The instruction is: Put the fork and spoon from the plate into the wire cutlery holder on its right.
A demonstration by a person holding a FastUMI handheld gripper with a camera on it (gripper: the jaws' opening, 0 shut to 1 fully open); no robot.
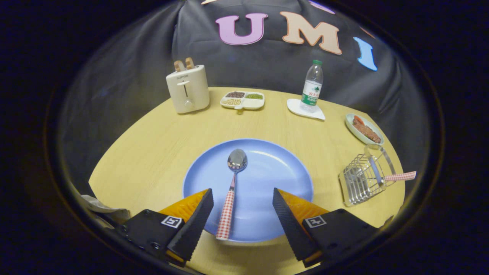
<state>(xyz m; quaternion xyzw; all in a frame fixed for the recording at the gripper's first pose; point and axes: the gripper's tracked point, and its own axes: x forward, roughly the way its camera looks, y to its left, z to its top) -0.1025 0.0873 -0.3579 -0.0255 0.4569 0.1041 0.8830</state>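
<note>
Wide apart and touching nothing, the gripper (243, 198) holds its two ridged, wedge-shaped fingers over the near rim of the round blue plate (279, 172). Between them, closer to the left finger, lies the spoon (232, 187) on the plate: its long axis runs straight away from the fingers, shiny metal bowl toward the plate's middle, red-and-white checked handle ending at the near rim. Right of the plate, well apart from it, stands the wire cutlery holder (361, 181), a boxy metal grid. A second piece with the same checked handle (399, 177) rests in it, handle pointing away from the plate; its head is lost among the wires, so fork or spoon cannot be told. Beyond the plate on the pale wooden table (153, 141) stand a cream toaster (188, 89), a divided dish (243, 100) and a plastic water bottle (312, 87)
</note>
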